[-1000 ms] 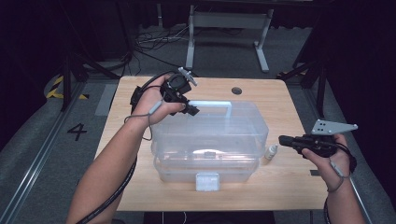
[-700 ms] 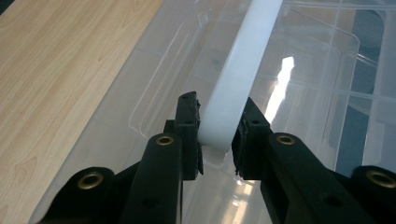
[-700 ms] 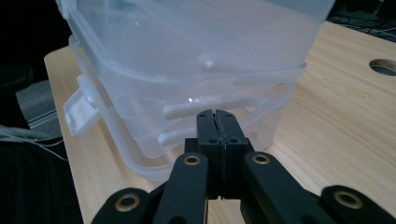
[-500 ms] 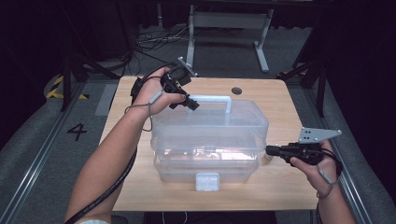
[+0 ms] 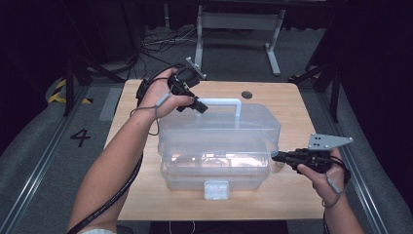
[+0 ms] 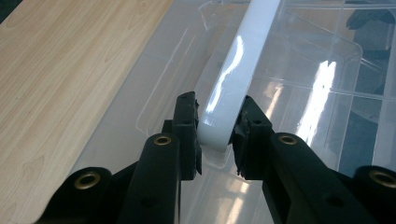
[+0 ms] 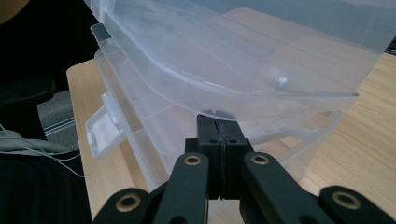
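A clear plastic storage box [image 5: 216, 156] sits at centre frame on a pale wooden table [image 5: 292, 105], its lid [image 5: 219, 129] tilted up. The left gripper [image 5: 197, 105] clamps the smooth white handle [image 6: 231, 79]. The right gripper [image 5: 278, 157], jaws pressed together, noses under the lid's right rim. A white latch [image 5: 215, 189] faces the lower table edge.

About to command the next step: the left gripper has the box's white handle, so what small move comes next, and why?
Probably lift the left gripper a little: its jaws clamp the white handle, and the lid is already raised off the base. The shut right gripper sits at that gap, seemingly steadying the base.
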### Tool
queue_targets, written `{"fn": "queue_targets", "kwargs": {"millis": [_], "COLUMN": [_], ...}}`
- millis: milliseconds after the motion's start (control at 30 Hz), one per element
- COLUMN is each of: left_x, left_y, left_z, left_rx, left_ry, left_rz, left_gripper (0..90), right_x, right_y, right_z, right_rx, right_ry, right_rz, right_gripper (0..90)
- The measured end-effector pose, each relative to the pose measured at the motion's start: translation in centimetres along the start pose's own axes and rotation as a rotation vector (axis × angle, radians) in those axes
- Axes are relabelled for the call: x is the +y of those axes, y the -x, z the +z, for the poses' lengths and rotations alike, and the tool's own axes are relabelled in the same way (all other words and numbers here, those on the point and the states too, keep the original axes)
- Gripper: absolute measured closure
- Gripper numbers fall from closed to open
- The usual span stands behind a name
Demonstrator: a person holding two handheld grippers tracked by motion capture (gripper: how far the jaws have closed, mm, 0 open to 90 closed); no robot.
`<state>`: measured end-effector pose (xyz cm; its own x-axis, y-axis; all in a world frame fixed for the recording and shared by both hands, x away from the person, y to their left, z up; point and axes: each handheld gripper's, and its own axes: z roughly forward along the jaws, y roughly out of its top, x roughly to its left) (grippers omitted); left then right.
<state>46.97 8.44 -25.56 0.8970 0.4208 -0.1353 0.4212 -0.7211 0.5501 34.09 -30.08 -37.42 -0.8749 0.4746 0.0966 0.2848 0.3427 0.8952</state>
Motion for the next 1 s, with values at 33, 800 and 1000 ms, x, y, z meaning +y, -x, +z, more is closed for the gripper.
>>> {"fn": "queue_targets", "kwargs": {"millis": [33, 800, 1000], "left_x": [0.0, -0.6, -1.3], "left_y": [0.0, 0.4, 1.3], "left_z": [0.0, -2.3, -4.0], "left_rx": [-0.001, 0.077, 0.099], "left_ry": [-0.002, 0.086, 0.143], "left_rz": [-0.003, 0.016, 0.015], "left_gripper": [73.6, 54.8, 58.2], "right_x": [0.0, 0.1, 0.5], "right_y": [0.0, 0.0, 0.0], "right_z": [0.0, 0.2, 0.3], "right_rx": [-0.002, -0.010, -0.013], "right_ry": [0.002, -0.005, 0.001], "right_rz": [0.001, 0.000, -0.004], "right_gripper": [90.0, 90.0, 90.0]}}
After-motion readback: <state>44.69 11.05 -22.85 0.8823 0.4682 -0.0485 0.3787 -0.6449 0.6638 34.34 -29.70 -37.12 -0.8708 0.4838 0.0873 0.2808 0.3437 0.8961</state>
